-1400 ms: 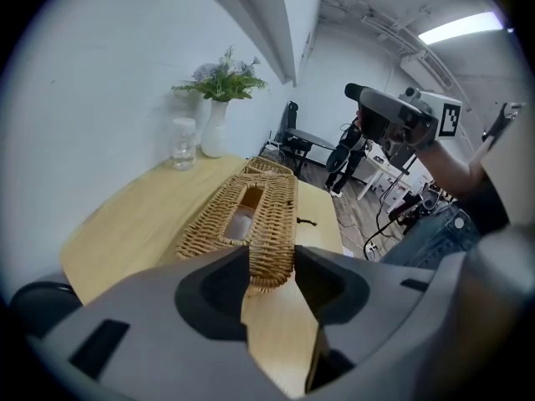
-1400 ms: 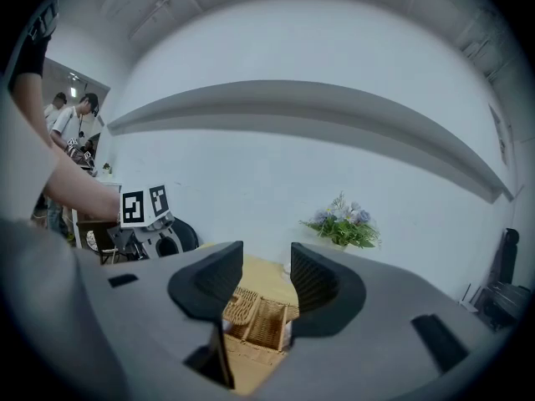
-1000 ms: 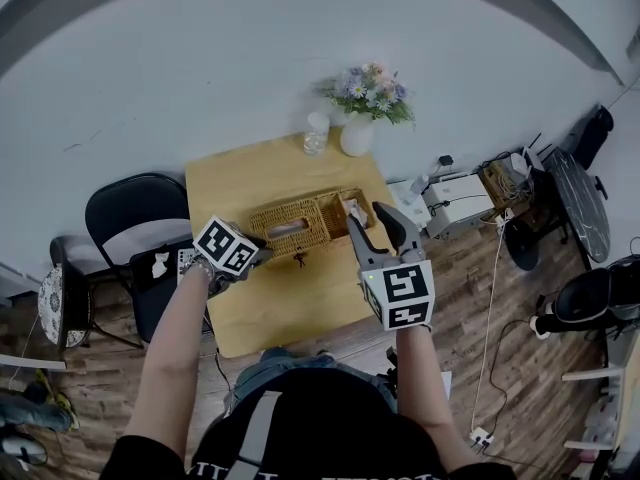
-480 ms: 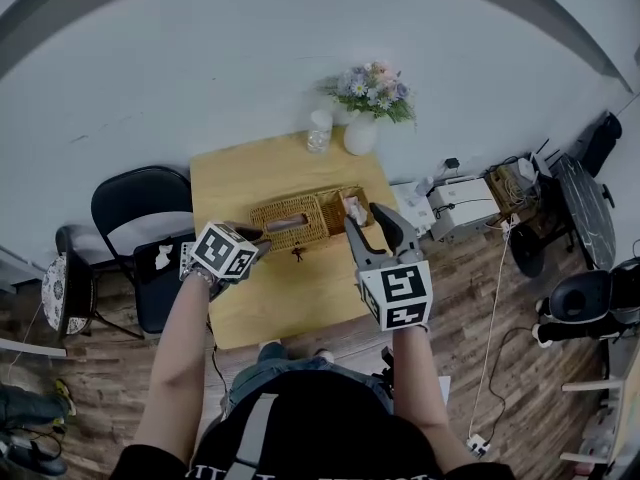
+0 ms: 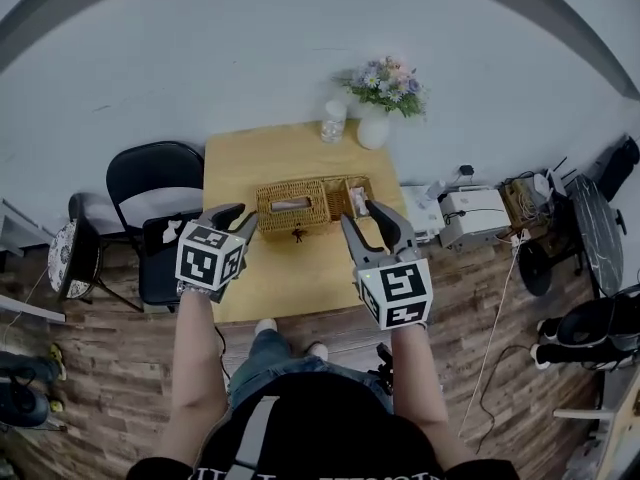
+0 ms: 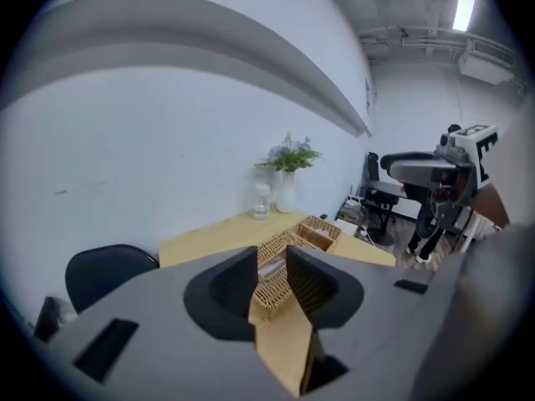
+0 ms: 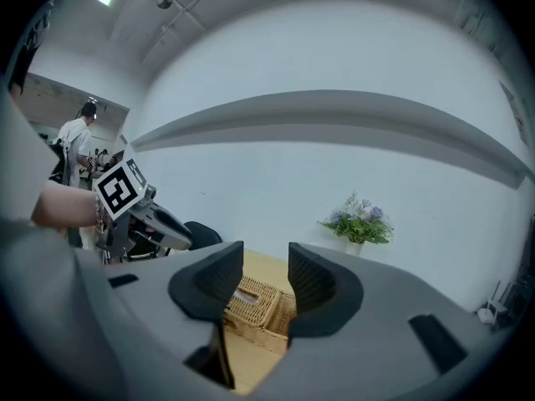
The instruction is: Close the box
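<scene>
A long wicker box (image 5: 298,206) lies across the middle of the wooden table (image 5: 290,278). Its right end (image 5: 353,196) stands open with something pale inside. My left gripper (image 5: 236,218) hovers off the box's left end, apart from it, jaws a little apart with nothing between them. Just in front of the open end, my right gripper (image 5: 372,218) is open and empty. The box (image 6: 280,266) shows beyond the jaws in the left gripper view. In the right gripper view the box (image 7: 255,301) lies ahead, with the left gripper (image 7: 138,211) at the left.
A white vase of flowers (image 5: 378,108) and a glass jar (image 5: 332,123) stand at the table's far edge. A small dark item (image 5: 297,235) lies just in front of the box. A black chair (image 5: 150,183) is left of the table, and white equipment (image 5: 470,213) with cables is on the right.
Both grippers have drawn back from the box. The left one has moved left, off the box's left end. The head view has pulled back, so the table sits higher in the frame.
</scene>
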Motion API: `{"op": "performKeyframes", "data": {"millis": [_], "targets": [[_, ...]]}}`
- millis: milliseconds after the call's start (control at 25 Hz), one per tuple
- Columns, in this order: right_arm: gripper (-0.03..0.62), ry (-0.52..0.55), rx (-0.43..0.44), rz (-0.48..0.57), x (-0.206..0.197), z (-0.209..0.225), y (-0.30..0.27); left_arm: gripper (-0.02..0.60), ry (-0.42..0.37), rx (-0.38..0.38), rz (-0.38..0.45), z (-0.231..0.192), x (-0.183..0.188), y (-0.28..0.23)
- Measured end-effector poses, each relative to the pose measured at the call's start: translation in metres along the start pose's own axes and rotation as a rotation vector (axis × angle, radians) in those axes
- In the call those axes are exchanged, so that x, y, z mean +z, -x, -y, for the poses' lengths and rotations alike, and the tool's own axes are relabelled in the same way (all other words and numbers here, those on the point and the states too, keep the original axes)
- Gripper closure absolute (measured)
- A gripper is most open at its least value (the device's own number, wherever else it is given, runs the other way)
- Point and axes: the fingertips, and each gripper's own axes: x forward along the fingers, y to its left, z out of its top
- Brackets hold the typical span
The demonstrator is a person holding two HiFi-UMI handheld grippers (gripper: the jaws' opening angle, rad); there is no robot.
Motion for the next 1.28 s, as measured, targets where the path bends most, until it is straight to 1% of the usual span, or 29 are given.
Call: {"op": "performKeyframes", "data": {"millis": [120,200,320,480,640,760,840,880,920,960,1040,1080,1280], "targets": [[0.418,0.005,0.037,0.018,0.003,-0.005,0.008,0.474,0.062,0.085,0.101,-0.002,0.014,0.024],[0.418,0.002,0.048,0.035,0.006,-0.007,0.012,0.474,0.088,0.134,0.168,-0.003,0.024,0.039],[0.421,-0.012,0.047,0.07,0.017,-0.006,0.016,0.474,0.095,0.191,0.261,-0.005,0.041,0.06],[0.43,-0.015,0.034,0.113,0.03,-0.007,0.021,0.474,0.084,0.233,0.366,-0.007,0.06,0.084],[0.448,-0.02,0.011,0.141,0.046,-0.006,0.02,0.476,0.056,0.251,0.448,-0.013,0.08,0.1],[0.464,-0.027,-0.006,0.157,0.059,-0.007,0.021,0.479,0.002,0.246,0.5,-0.011,0.095,0.112],[0.468,-0.036,-0.032,0.178,0.067,-0.008,0.024,0.507,-0.042,0.25,0.534,-0.01,0.104,0.12],[0.479,-0.04,-0.047,0.189,0.071,-0.008,0.026,0.535,-0.056,0.251,0.55,-0.01,0.107,0.123],[0.495,-0.044,-0.061,0.2,0.074,-0.008,0.028,0.561,-0.063,0.248,0.566,-0.01,0.11,0.127],[0.515,-0.047,-0.072,0.209,0.077,-0.008,0.03,0.568,-0.067,0.241,0.58,-0.01,0.113,0.13],[0.563,-0.041,-0.091,0.219,0.083,-0.008,0.031,0.569,-0.07,0.232,0.603,-0.011,0.118,0.135],[0.574,-0.032,-0.099,0.221,0.086,-0.008,0.03,0.569,-0.073,0.232,0.612,-0.013,0.121,0.138],[0.58,0.023,-0.115,0.236,0.102,-0.009,0.03,0.569,-0.089,0.247,0.659,-0.018,0.135,0.147]]}}
